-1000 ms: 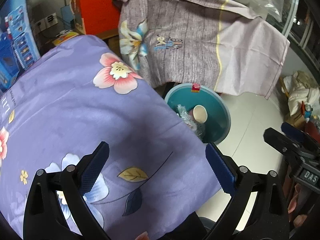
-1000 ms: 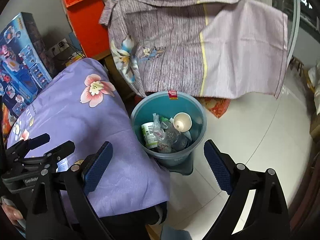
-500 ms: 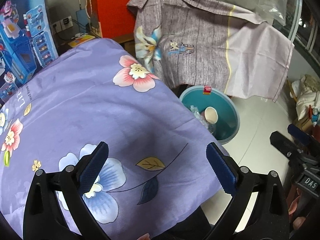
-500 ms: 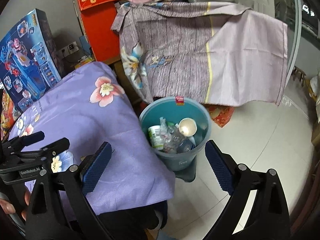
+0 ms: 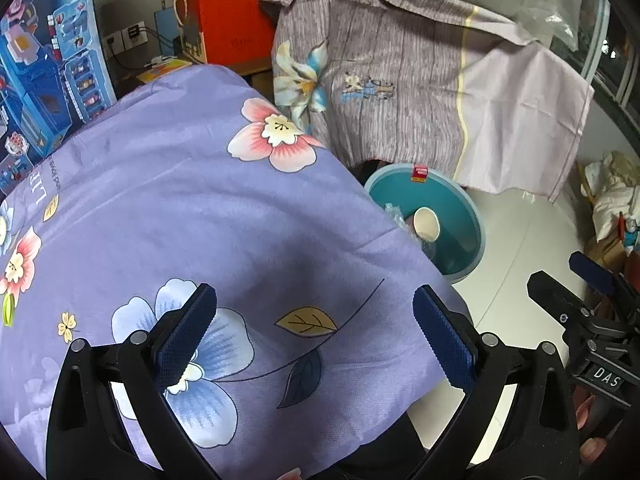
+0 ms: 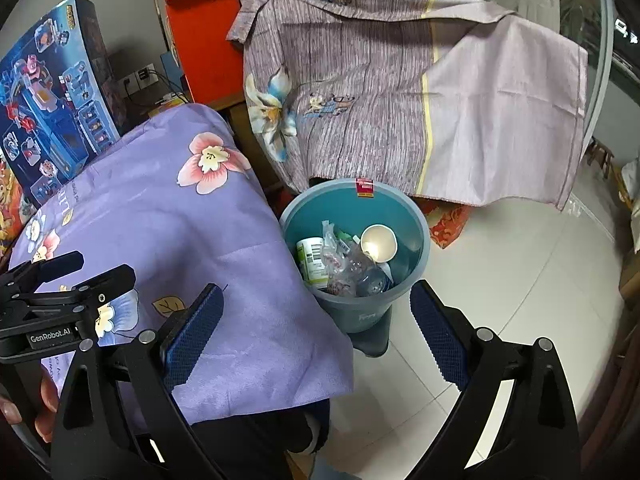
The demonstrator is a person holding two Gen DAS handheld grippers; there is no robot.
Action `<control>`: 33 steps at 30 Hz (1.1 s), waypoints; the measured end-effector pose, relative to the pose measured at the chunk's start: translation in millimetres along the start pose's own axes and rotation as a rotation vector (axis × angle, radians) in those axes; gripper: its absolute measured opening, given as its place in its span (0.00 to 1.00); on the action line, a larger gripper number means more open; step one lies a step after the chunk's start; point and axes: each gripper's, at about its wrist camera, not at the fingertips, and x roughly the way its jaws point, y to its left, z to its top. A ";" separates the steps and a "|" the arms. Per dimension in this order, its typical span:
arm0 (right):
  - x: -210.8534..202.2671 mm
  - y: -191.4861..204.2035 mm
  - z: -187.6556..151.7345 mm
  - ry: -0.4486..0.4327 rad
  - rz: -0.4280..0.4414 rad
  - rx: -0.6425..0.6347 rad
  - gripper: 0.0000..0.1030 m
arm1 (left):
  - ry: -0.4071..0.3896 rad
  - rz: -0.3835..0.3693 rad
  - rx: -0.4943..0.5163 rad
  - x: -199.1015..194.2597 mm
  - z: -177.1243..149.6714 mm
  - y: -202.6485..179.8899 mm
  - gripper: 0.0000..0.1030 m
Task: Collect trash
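Left wrist view: my left gripper (image 5: 314, 334) is spread wide and empty over the purple cloth (image 5: 192, 208); the teal bin (image 5: 460, 200) sits at 2 o'clock.

Right wrist view: my right gripper (image 6: 316, 328) is also spread and empty, the bin (image 6: 416, 216) at 12 o'clock with the paper cup (image 6: 378, 243) inside. No loose trash shows, so I should look around slowly.
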 end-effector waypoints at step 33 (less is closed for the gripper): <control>16.4 -0.4 2.9 0.042 -0.012 0.011 0.88 | 0.040 0.014 -0.016 16.9 -2.5 5.3 0.96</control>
